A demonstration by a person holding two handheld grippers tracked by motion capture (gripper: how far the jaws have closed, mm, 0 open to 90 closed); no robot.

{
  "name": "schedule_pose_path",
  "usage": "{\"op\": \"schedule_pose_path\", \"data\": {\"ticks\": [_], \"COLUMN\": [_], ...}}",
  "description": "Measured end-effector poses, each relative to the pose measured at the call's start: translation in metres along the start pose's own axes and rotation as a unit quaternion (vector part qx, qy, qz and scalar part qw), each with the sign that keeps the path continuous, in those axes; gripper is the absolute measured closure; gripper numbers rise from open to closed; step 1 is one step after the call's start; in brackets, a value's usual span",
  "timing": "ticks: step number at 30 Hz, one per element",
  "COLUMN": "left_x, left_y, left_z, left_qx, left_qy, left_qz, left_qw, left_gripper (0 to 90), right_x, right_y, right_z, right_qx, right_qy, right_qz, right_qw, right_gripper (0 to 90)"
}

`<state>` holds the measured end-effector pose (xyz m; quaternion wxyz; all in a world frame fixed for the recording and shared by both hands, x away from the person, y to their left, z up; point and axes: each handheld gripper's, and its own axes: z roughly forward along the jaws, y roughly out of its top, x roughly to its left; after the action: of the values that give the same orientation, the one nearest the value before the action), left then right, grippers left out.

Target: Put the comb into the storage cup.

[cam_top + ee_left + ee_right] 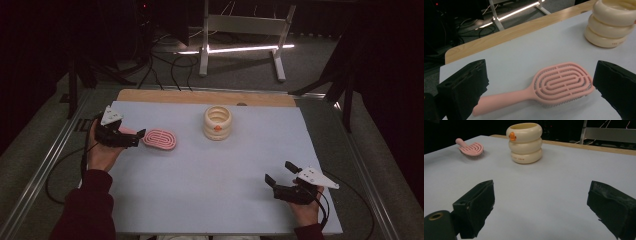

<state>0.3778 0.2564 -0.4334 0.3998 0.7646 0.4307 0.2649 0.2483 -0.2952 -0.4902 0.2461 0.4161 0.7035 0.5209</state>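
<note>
A pink hairbrush (160,139) lies flat on the pale blue mat (225,165) at the left, its handle pointing left. My left gripper (136,137) hovers over the handle end and is open. In the left gripper view the brush (561,81) lies between the wide-apart jaws of that gripper (541,75), untouched, with the handle tip near the left jaw. A cream ringed cup (217,122) with an orange duck bill stands upright in the middle back. My right gripper (280,172) rests open near the front right, holding nothing. Its view (541,192) faces the cup (525,142) and the brush (472,148).
A wooden table edge (200,97) runs along the back of the mat. Behind the table on the floor stand a white frame (240,25) and loose black cables (170,65). Metal rails (45,165) border both sides of the table.
</note>
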Motion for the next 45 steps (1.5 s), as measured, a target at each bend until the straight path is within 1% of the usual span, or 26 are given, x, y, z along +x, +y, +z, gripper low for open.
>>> {"op": "schedule_pose_path", "data": {"ticks": [3,4,5,9,14,20,23,26,31,33,35,37,39,41,43,44,45], "left_x": [0.001,0.002,0.003,0.008,0.013,0.014,0.017,0.019,0.022,0.023,0.023,0.023,0.022,0.021,0.020,0.020,0.020], "left_y": [0.001,0.002,0.003,0.003,0.001,-0.001,-0.002,-0.002,-0.004,-0.006,-0.007,-0.008,-0.009,-0.009,-0.009,-0.010,-0.011], "left_z": [0.002,0.004,0.005,0.008,0.014,0.019,0.022,0.025,0.030,0.034,0.037,0.039,0.042,0.044,0.047,0.049,0.051], "left_qx": [0.001,0.001,0.000,-0.005,-0.004,-0.003,-0.003,-0.008,-0.005,0.000,0.010,0.016,0.020,0.023,0.030,0.039,0.044], "left_qy": [0.002,0.006,0.006,0.006,0.007,0.009,0.013,0.016,0.020,0.019,0.016,0.016,0.019,0.024,0.043,0.061,0.069], "left_qz": [-0.001,-0.002,-0.004,-0.021,-0.032,-0.034,-0.040,-0.048,-0.058,-0.066,-0.070,-0.071,-0.071,-0.070,-0.071,-0.072,-0.073], "left_qw": [1.0000,1.0000,1.0000,0.9997,0.9995,0.9994,0.9991,0.9987,0.9981,0.9977,0.9974,0.9972,0.9971,0.9970,0.9961,0.9948,0.9940], "left_gripper": [0.4,0.4,0.4,0.4,0.4,0.4,0.4,0.5,0.6,0.9,5.0,7.2,8.8,13.2,18.1,24.3,32.4], "right_x": [0.000,0.000,0.000,0.000,0.000,-0.001,-0.001,-0.001,-0.001,-0.001,-0.001,-0.001,-0.001,-0.001,-0.001,-0.001,-0.001], "right_y": [0.000,0.000,0.000,0.000,0.000,0.000,0.000,0.000,0.000,0.000,0.000,0.000,0.000,0.000,0.000,0.000,0.000], "right_z": [0.000,0.000,0.000,0.000,0.000,0.000,0.000,0.000,0.000,0.000,0.000,0.000,0.000,0.000,-0.001,-0.001,-0.001], "right_qx": [0.000,0.000,0.000,0.000,0.000,0.000,0.000,0.000,0.000,0.000,0.000,-0.001,-0.001,-0.001,-0.001,-0.001,-0.001], "right_qy": [0.000,-0.001,0.000,0.000,0.001,0.001,0.001,0.000,0.002,0.001,0.001,0.001,0.001,0.002,0.001,0.001,0.001], "right_qz": [0.001,0.001,0.002,0.002,0.001,0.001,0.002,0.002,0.002,0.001,0.003,0.003,0.003,0.003,0.003,0.004,0.005], "right_qw": [1.0000,1.0000,1.0000,1.0000,1.0000,1.0000,1.0000,1.0000,1.0000,1.0000,1.0000,1.0000,1.0000,1.0000,1.0000,1.0000,1.0000], "right_gripper": [7.5,7.5,7.5,7.5,7.5,7.5,7.5,7.5,7.5,7.5,7.5,7.5,7.5,7.5,7.5,7.5,7.6]}}
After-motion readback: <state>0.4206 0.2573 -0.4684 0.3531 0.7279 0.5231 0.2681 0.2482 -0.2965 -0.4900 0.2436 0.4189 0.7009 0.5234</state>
